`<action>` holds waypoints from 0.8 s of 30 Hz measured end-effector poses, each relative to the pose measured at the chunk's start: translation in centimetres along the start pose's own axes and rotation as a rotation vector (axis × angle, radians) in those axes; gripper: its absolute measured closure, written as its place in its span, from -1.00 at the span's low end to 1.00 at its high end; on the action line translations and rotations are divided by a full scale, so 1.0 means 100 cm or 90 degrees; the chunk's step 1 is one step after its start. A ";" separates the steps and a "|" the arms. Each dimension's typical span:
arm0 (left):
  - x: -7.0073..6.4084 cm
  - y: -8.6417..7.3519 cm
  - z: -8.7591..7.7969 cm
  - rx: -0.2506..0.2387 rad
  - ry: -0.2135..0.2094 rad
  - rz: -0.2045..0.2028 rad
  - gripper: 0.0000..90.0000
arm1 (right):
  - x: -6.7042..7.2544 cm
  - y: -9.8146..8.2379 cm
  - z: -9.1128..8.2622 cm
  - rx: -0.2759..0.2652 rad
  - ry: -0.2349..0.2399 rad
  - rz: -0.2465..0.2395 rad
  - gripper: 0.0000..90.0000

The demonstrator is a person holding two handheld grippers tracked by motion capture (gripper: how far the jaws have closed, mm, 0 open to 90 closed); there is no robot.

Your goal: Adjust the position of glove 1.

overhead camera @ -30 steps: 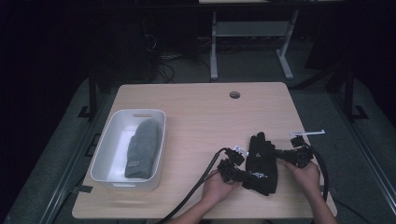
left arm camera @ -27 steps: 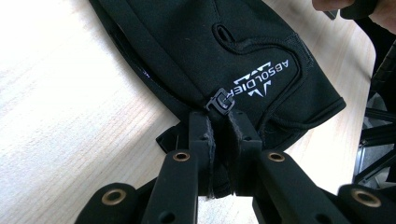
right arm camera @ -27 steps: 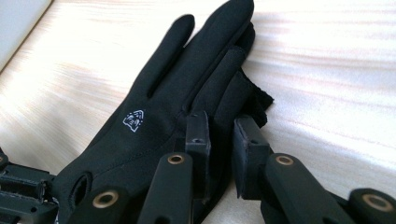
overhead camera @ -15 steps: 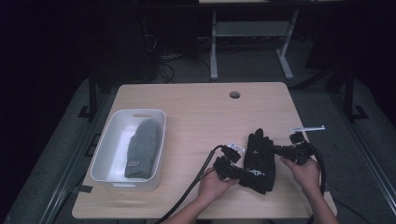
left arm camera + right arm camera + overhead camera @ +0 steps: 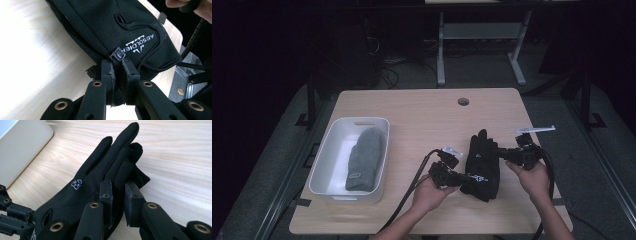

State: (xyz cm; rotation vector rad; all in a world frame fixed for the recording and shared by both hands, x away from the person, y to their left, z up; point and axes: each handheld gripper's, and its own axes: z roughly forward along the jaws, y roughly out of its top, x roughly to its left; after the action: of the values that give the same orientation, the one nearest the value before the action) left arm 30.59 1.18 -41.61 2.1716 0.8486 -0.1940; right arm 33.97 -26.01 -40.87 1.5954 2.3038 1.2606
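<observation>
A black glove (image 5: pixel 482 162) with white lettering is held a little above the wooden table (image 5: pixel 422 115) at the front right, its fingers pointing away from me. My left gripper (image 5: pixel 455 176) is shut on the glove's cuff edge (image 5: pixel 117 56) by a small clip. My right gripper (image 5: pixel 507 153) is shut on the glove's outer finger side (image 5: pixel 117 183). A grey glove (image 5: pixel 364 157) lies inside the white bin (image 5: pixel 329 160) at the left.
A cable hole (image 5: pixel 463 101) sits near the table's far edge. A desk frame (image 5: pixel 477 35) and cables stand on the floor behind the table. The white bin's corner (image 5: pixel 17 147) lies beyond the glove in the right gripper view.
Both hands have lifted the black glove slightly and carried it a little toward the table's middle. The bin and grey glove have not moved.
</observation>
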 end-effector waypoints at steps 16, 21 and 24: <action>0.012 -0.002 -0.052 -0.029 0.027 0.004 0.83 | 0.039 0.037 0.010 -0.014 0.025 -0.034 0.74; 0.012 -0.003 -0.065 -0.035 0.032 0.008 0.83 | 0.048 0.044 0.013 -0.016 0.036 -0.040 0.74; 0.014 -0.004 -0.074 -0.040 0.036 0.006 0.82 | 0.053 0.049 0.015 -0.021 0.043 -0.043 0.74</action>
State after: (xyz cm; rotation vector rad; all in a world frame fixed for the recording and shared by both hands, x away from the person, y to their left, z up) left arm 30.43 7.40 -37.40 2.1304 0.8640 -0.0997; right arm 35.88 -20.25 -36.68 1.4730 2.3429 1.3493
